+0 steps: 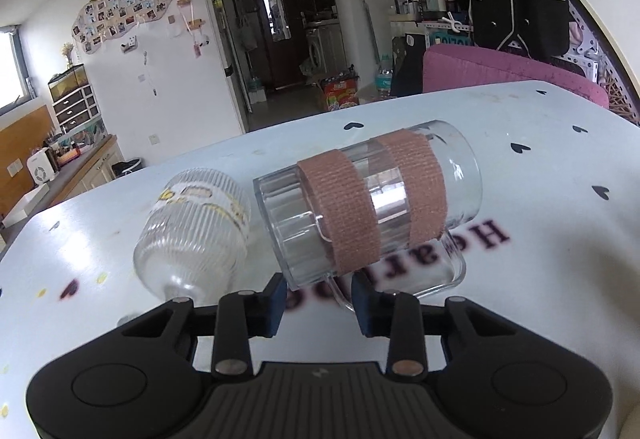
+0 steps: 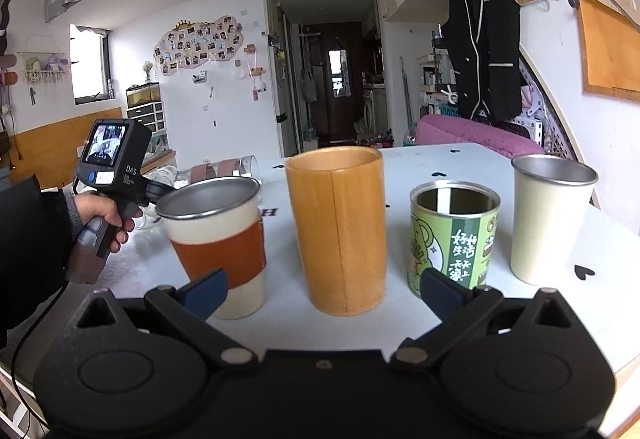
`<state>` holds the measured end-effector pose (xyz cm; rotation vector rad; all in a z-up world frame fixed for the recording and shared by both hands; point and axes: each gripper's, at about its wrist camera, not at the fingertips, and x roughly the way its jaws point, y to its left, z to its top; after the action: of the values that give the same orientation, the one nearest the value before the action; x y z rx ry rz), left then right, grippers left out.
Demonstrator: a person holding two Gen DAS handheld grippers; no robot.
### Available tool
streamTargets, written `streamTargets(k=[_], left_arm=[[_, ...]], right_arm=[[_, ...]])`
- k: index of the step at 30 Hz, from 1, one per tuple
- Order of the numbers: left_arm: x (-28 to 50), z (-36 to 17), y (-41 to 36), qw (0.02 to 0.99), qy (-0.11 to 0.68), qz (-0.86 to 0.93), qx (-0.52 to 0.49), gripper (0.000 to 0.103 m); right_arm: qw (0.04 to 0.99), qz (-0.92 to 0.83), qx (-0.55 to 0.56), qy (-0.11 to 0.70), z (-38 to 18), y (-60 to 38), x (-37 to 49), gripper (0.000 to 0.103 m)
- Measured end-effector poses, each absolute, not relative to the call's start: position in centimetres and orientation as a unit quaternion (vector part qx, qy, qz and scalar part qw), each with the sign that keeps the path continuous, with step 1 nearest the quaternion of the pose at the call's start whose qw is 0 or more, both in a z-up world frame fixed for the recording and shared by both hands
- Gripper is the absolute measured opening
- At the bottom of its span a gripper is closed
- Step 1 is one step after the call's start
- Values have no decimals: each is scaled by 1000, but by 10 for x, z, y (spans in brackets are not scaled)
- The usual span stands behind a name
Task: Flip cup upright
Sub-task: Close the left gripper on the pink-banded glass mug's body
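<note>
Ribbed clear glass marks the cup [image 1: 196,227] lying on its side at 9 o'clock in the left wrist view, on the pale heart-printed table [image 1: 540,239]. Just beside it, toward 12 o'clock, a clear plastic mug [image 1: 368,199] wrapped in two tan fabric bands also lies on its side, handle down. The left gripper [image 1: 320,303] sits at 6 o'clock, its blue pads spread, the mug's handle reaching between them; whether they touch it cannot be told.

In the right wrist view, four cups stand upright: a metal cup with a brown sleeve [image 2: 218,243], an orange cylinder cup [image 2: 340,227], a green printed tin [image 2: 454,239] and a cream metal cup [image 2: 550,219]. The right gripper [image 2: 324,291] is spread wide, holding nothing.
</note>
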<state>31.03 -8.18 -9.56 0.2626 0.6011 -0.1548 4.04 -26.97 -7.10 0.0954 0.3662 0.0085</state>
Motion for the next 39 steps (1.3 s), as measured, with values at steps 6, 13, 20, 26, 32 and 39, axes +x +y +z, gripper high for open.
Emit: streamTargets(k=[6,13,20,26,32,39], left_arm=[[282,-92,-77,941,303,-75,126,37],[222,-89,-63,939,310,-74,129,37],[156,-92,-44,941,302,-51,144,39],[122,-88,-25,941,306,-54,132,67],[118,-59,-4,957,253,-94,107,97],[165,-29,14,967,216,-126,59,97]], right_arm=[[984,3,47,174,-67,-273,34,103],[985,17,47,166,-65,-272,27,103],[986,27,50,158,-63,-270,18,103],[986,44,45,154,-59,-261,15,103],[986,55,39,155,-59,-251,17,103],[984,74,34,160,-60,-243,18,102]])
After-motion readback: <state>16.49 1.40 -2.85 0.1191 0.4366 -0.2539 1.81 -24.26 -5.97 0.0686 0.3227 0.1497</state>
